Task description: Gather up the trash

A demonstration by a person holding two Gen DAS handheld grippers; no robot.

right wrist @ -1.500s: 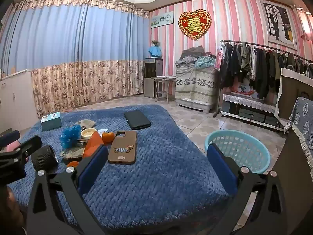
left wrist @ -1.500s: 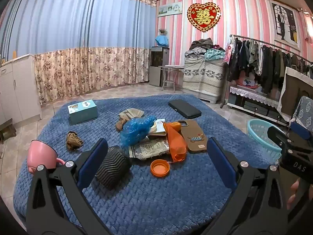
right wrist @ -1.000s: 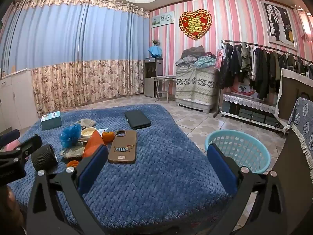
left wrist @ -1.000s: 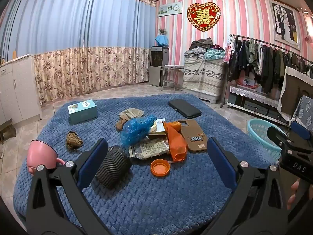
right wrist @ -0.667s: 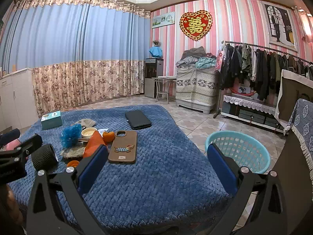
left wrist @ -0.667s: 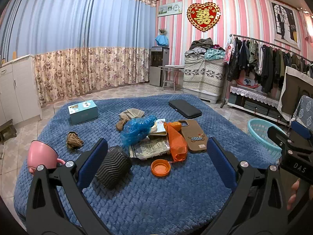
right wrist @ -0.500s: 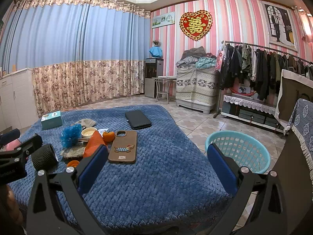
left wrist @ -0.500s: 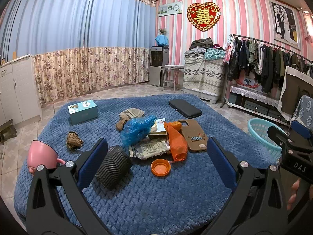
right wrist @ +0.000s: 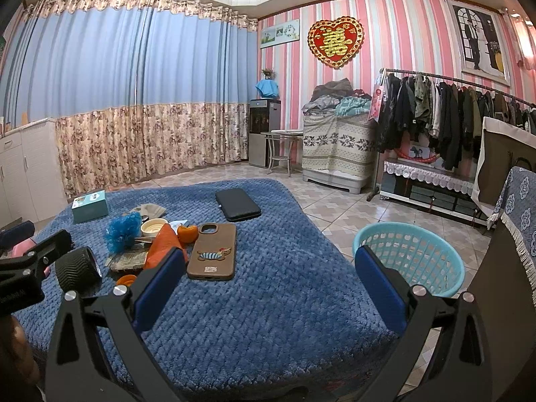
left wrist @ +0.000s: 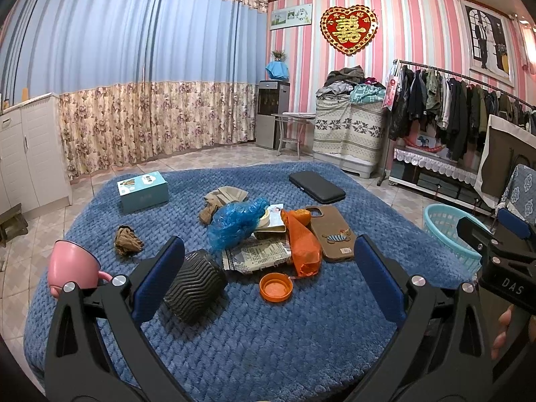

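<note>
Thick blue quilted cloth on the bed cover (left wrist: 268, 345), matt and bumpy. Crinkled, glossy blue plastic bag (left wrist: 234, 222); thin orange plastic bag (left wrist: 303, 244), slightly shiny. Smooth orange plastic lid (left wrist: 275, 286). Printed, creased paper wrapper (left wrist: 256, 256). Matt brown phone case (right wrist: 212, 251), leather-like. Black ribbed cylinder (left wrist: 194, 284), matt, rubbery zigzag ridges. Glossy pink cup (left wrist: 72, 268). Pale blue plastic lattice basket (right wrist: 410, 254). Matt black plastic frames, smooth blue pads (right wrist: 159, 288), 2 per gripper.
</note>
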